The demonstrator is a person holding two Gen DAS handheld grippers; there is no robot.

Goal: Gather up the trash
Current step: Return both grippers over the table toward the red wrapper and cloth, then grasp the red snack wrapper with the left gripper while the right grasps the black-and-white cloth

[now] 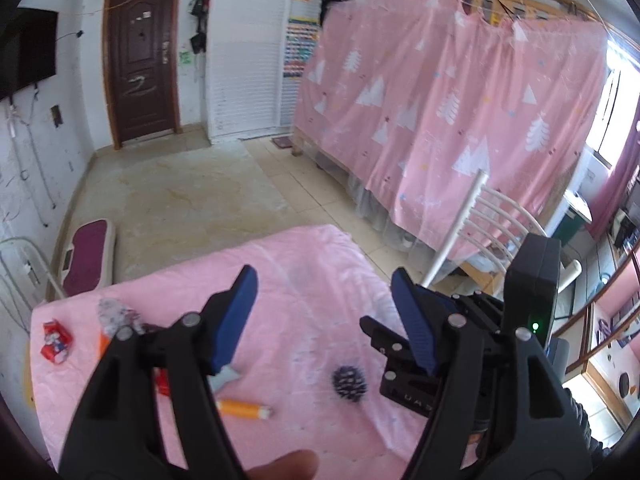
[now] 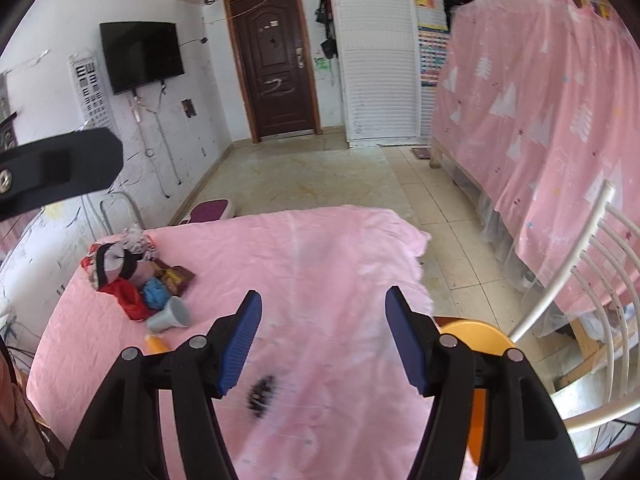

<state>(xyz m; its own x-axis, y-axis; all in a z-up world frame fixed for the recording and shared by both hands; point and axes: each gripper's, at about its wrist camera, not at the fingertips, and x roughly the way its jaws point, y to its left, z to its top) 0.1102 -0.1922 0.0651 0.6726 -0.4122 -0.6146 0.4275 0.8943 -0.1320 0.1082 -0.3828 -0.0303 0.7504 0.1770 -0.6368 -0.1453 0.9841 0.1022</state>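
A table with a pink cloth [image 1: 312, 280] [image 2: 320, 264] holds trash. In the left wrist view a dark pinecone [image 1: 350, 384], an orange tube [image 1: 244, 408] and a red wrapper [image 1: 56, 344] lie on it. My left gripper [image 1: 324, 284] is open and empty above the table. The right gripper's body [image 1: 416, 360] shows just right of the pinecone. In the right wrist view my right gripper [image 2: 324, 304] is open and empty, above the blurred pinecone [image 2: 262, 396]. A pile of wrappers [image 2: 132, 276] and a grey cup [image 2: 170, 316] lie at the table's left.
An orange bin [image 2: 476, 336] stands at the table's right edge under my right gripper. A white chair [image 2: 592, 280] stands to the right. A bed draped in pink fabric [image 1: 460, 100] fills the right side. Tiled floor [image 2: 304, 176] lies beyond the table.
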